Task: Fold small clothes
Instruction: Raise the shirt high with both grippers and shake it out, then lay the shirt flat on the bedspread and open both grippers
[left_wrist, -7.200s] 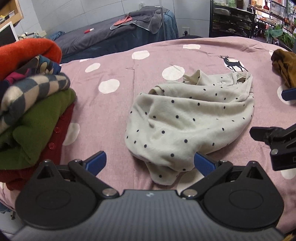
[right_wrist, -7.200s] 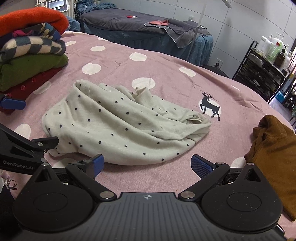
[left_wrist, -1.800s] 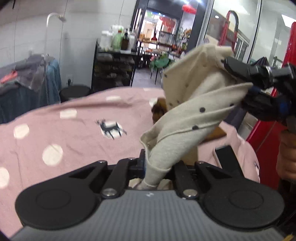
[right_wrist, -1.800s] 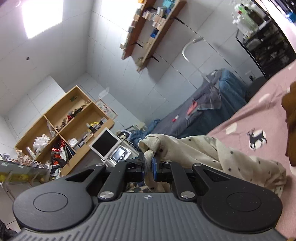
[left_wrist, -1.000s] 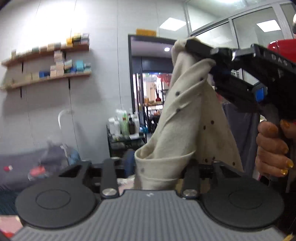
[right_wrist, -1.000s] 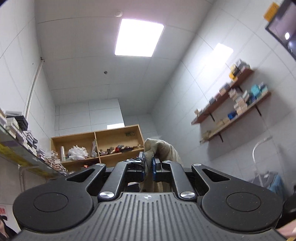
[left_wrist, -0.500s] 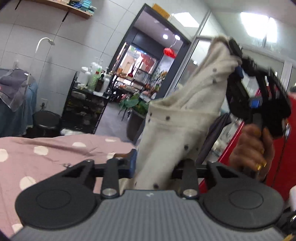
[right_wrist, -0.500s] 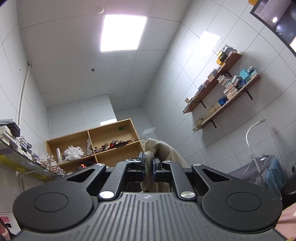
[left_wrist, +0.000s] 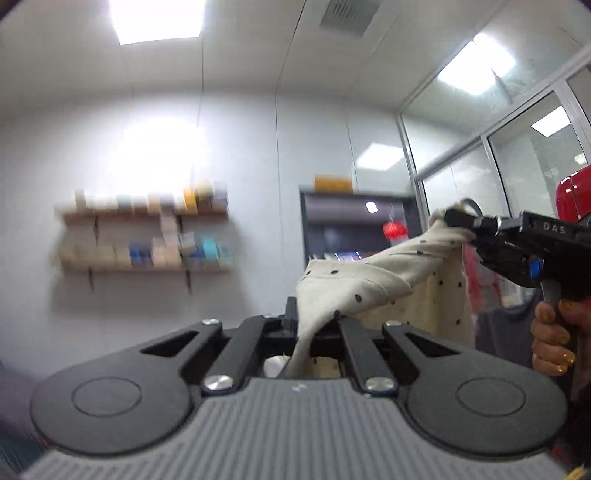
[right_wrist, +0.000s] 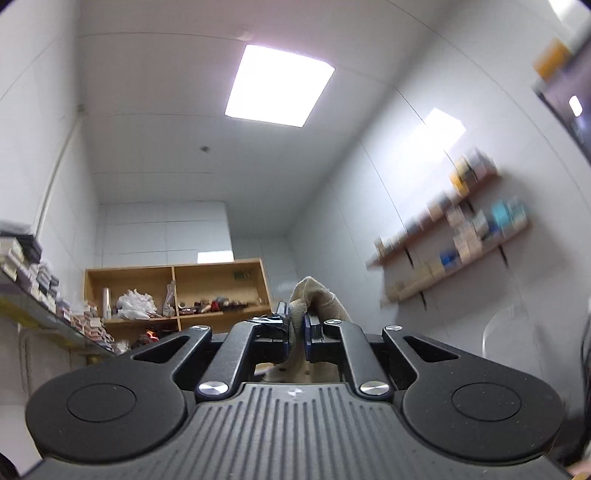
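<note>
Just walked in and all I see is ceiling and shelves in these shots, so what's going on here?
A person is holding a cream polka-dot garment up in the air with two handheld tools. The left tool is clamped on one part of the fabric, and the right tool is clamped on another, so the cloth stretches between them with some hanging below. Both cameras tilt upward toward the ceiling and the wall shelves. No fold shows in the garment.

- Left wrist view looks up along its fingers, close behind them, toward the wall shelves.
- Right wrist view tilts up at the ceiling light; those shelves appear in both views.
</note>
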